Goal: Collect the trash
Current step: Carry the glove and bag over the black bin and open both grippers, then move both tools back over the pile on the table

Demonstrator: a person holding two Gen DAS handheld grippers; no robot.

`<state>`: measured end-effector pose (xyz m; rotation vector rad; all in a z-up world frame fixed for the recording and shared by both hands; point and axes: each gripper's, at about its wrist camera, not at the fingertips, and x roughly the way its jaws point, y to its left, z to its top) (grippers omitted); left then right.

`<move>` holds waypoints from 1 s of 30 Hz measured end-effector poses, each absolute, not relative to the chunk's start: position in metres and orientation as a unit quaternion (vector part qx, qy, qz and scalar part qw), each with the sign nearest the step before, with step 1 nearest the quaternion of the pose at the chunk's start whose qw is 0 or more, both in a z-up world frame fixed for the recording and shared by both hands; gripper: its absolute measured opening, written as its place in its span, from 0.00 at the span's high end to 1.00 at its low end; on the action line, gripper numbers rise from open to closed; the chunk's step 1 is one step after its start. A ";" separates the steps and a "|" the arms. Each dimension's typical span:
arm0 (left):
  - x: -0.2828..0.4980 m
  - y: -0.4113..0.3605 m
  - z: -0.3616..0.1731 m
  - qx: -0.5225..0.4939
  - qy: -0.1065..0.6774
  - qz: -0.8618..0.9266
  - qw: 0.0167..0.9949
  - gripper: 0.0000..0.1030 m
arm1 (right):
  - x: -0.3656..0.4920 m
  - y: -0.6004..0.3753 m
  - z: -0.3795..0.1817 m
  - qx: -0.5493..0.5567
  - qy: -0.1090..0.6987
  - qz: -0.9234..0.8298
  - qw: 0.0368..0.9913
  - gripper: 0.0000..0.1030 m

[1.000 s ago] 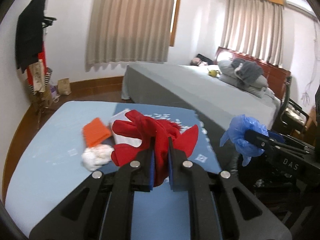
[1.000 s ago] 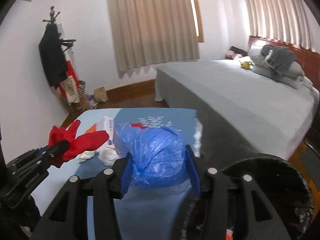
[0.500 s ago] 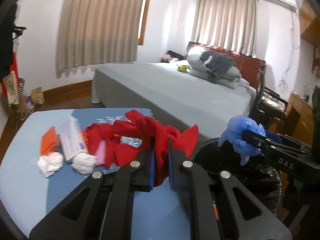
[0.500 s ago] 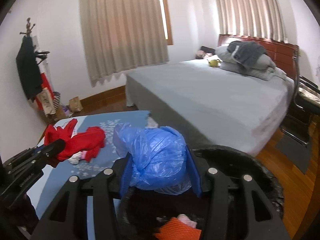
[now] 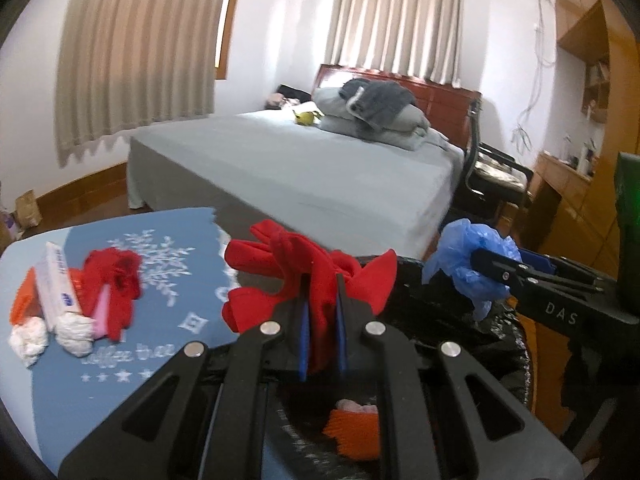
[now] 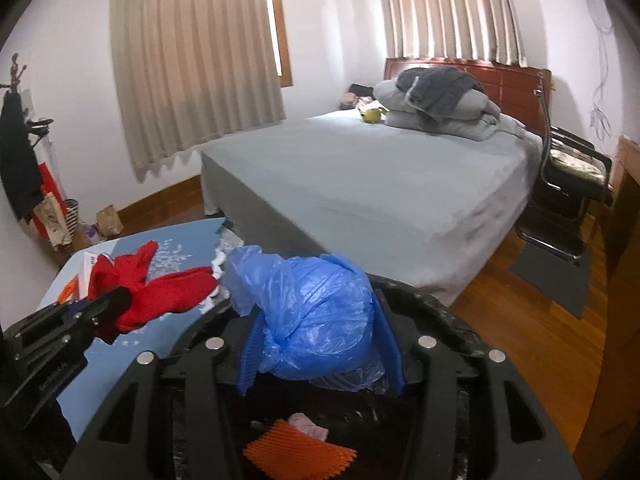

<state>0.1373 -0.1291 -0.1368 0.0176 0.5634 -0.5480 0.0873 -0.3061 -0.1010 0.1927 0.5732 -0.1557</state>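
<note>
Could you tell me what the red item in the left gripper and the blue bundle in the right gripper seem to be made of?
The red item in the left gripper looks like soft matte fabric, perhaps fleece: it folds thickly without shine. The blue bundle in the right gripper looks like thin plastic film: it is crinkled, glossy and slightly see-through.

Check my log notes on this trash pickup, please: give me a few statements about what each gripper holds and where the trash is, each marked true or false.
1. The left gripper is clamped on a red cloth. True.
2. The right gripper is open with nothing in it. False: it is shut on a crumpled blue plastic bag.
3. The black bin already contains an orange ridged item. True.
4. The blue table holds no more trash. False: white wads, a white tube and other bits lie there.
</note>
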 end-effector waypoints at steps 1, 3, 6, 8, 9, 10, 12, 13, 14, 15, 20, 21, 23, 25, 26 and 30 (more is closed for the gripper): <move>0.137 -0.134 -0.139 0.010 0.277 -0.273 0.921 0.90 | 0.087 -0.309 -0.102 0.097 0.284 -0.079 0.951 0.49; 0.137 -0.139 -0.143 0.013 0.283 -0.284 0.916 0.83 | 0.085 -0.317 -0.106 0.101 0.288 -0.088 0.948 0.45; 0.137 -0.138 -0.147 0.003 0.286 -0.296 0.911 0.46 | 0.083 -0.326 -0.109 0.104 0.291 -0.099 0.946 0.34; 0.136 -0.133 -0.148 0.005 0.283 -0.292 0.913 0.40 | 0.081 -0.330 -0.110 0.103 0.290 -0.105 0.946 0.25; 0.137 -0.131 -0.149 0.005 0.284 -0.290 0.914 0.39 | 0.082 -0.330 -0.108 0.102 0.289 -0.108 0.946 0.23; 0.138 -0.125 -0.149 0.003 0.285 -0.283 0.916 0.36 | 0.082 -0.330 -0.107 0.103 0.288 -0.110 0.946 0.19; 0.139 -0.116 -0.148 0.002 0.283 -0.268 0.921 0.31 | 0.080 -0.331 -0.107 0.106 0.283 -0.113 0.946 0.11; 0.139 -0.113 -0.147 0.003 0.282 -0.262 0.923 0.27 | 0.080 -0.330 -0.106 0.108 0.281 -0.114 0.947 0.05; 0.139 -0.108 -0.146 0.004 0.280 -0.252 0.926 0.21 | 0.079 -0.330 -0.105 0.112 0.279 -0.112 0.947 0.05; 0.138 -0.103 -0.145 0.006 0.278 -0.242 0.930 0.19 | 0.079 -0.328 -0.105 0.114 0.279 -0.109 0.947 0.05; 0.141 -0.064 -0.138 0.006 0.272 -0.189 0.943 0.11 | 0.085 -0.310 -0.102 0.106 0.279 -0.089 0.950 0.05; 0.142 -0.059 -0.136 0.005 0.273 -0.181 0.945 0.11 | 0.087 -0.305 -0.101 0.104 0.279 -0.084 0.951 0.05; 0.143 -0.039 -0.135 0.002 0.273 -0.157 0.949 0.11 | 0.092 -0.292 -0.100 0.103 0.279 -0.070 0.952 0.05; 0.144 -0.022 -0.134 -0.002 0.273 -0.137 0.952 0.11 | 0.098 -0.279 -0.100 0.101 0.281 -0.056 0.953 0.05; 0.145 -0.013 -0.134 -0.004 0.274 -0.125 0.954 0.11 | 0.103 -0.269 -0.100 0.098 0.282 -0.045 0.953 0.05; 0.147 0.022 -0.135 -0.009 0.276 -0.085 0.957 0.11 | 0.119 -0.235 -0.099 0.087 0.283 -0.010 0.955 0.05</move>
